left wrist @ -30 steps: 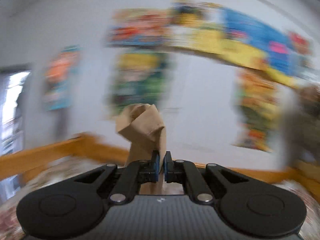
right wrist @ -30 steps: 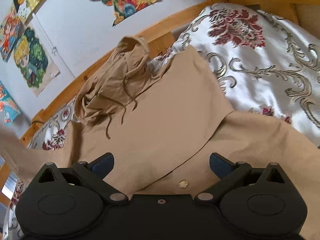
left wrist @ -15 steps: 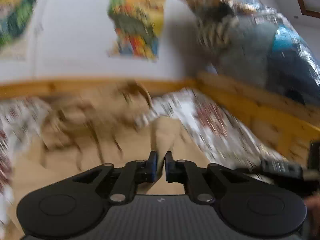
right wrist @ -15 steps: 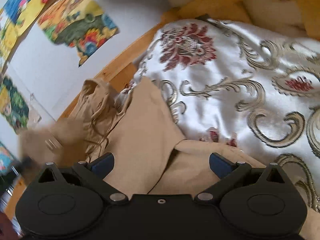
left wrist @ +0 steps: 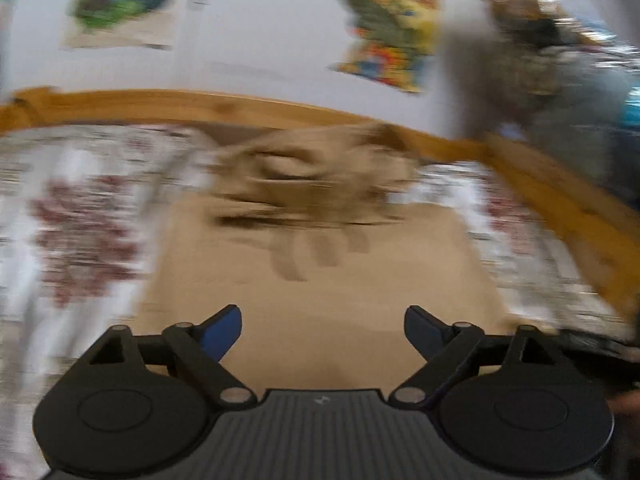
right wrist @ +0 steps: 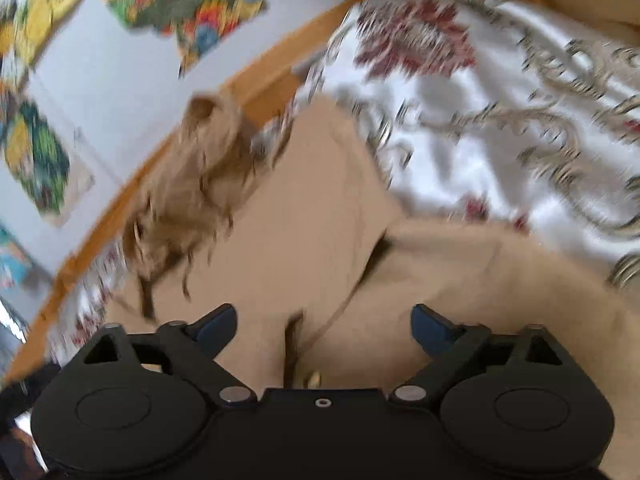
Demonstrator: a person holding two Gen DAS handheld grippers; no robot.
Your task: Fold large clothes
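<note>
Tan cloth of the large garment (left wrist: 320, 288) fills the centre and lower half of both wrist views, spread on a floral bedspread (right wrist: 500, 128) inside a wooden bed frame (left wrist: 560, 200). Its bunched hood end with dangling cords (right wrist: 192, 200) lies toward the upper left of the right view. The left gripper (left wrist: 322, 326) has just been opening and its fingers stand wide apart, nothing between them. The right gripper (right wrist: 323, 326) has just been narrowing slightly, fingers apart over a seam fold by a small metal snap (right wrist: 314, 378), clamped on nothing. Risks: the released layer may slump askew; the loose cords may snag a finger; the slippery bedspread may be pinched with the cloth.
</note>
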